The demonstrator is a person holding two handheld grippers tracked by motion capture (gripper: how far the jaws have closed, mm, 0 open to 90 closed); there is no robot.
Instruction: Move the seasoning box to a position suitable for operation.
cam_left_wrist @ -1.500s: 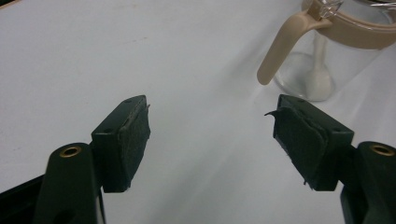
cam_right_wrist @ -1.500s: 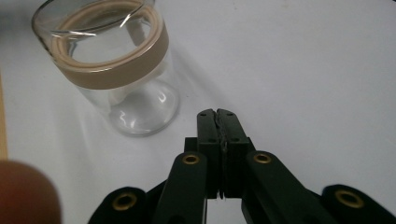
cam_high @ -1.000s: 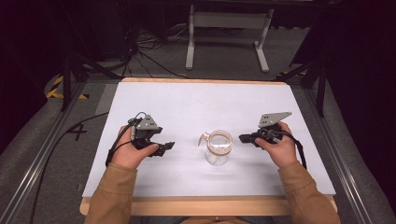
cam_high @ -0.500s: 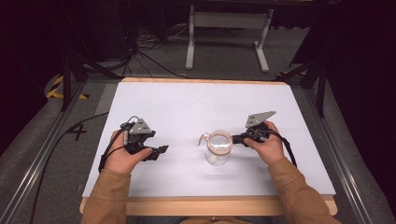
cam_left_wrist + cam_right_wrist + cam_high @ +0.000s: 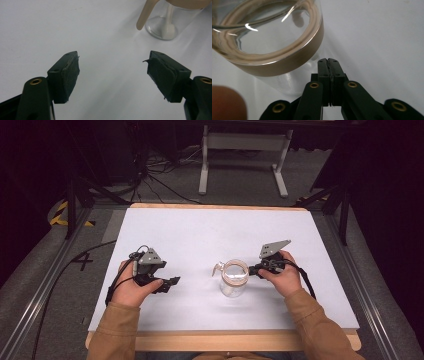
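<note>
Now: right claw (image 5: 329,61) pressed closed beside clear round glass jar (image 5: 274,50), tan rim; left claw (image 5: 113,72) wide.

One number on the floor

A big dark number "4" (image 5: 83,261) is marked on the grey floor (image 5: 60,285), just left of the white table (image 5: 210,235), as seen in the high view. It sits close beside the metal rail that runs along the table's left side. Farther back on the left, the floor has a patch of yellow and black stripes (image 5: 62,212). That is a warning mark, not a word. The two gripper views have no words or numbers to read: the black jaw pads and the glass jar with its tan rim are bare. The white table top has no writing either.
</note>
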